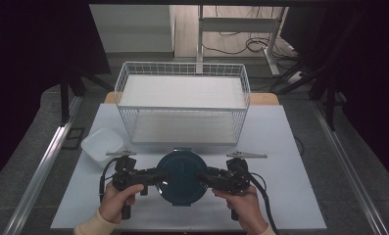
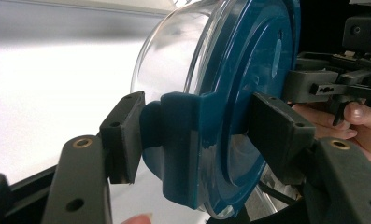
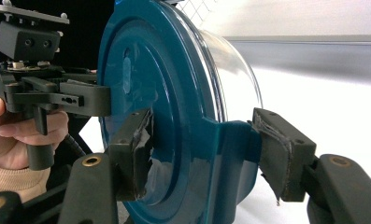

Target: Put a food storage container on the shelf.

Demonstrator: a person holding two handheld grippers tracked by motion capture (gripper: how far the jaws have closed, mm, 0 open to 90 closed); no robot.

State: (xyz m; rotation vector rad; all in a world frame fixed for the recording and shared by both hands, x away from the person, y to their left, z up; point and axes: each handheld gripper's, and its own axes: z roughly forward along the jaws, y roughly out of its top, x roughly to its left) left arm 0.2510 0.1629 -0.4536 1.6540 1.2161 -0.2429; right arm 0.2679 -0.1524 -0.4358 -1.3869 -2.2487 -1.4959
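A: Where is the round clear glass bowl with the dark blue plastic lid [image 1: 182,177]?

B: Low in the middle of the high view, over the white table [image 1: 280,161].

A: Who holds it?

B: The left gripper [image 2: 195,135] and right gripper [image 3: 204,156] each clamp a lid tab.

A: Is it tricky?

B: Probably heavy, hard, slippery and breakable. Hold both tabs.

White wire basket [image 1: 182,105] behind; white plastic tub [image 1: 102,143] left.

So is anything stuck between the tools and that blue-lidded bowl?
No. The left tool and right tool each clamp a lid clip on opposite sides of the bowl, pads right on it, nothing between.
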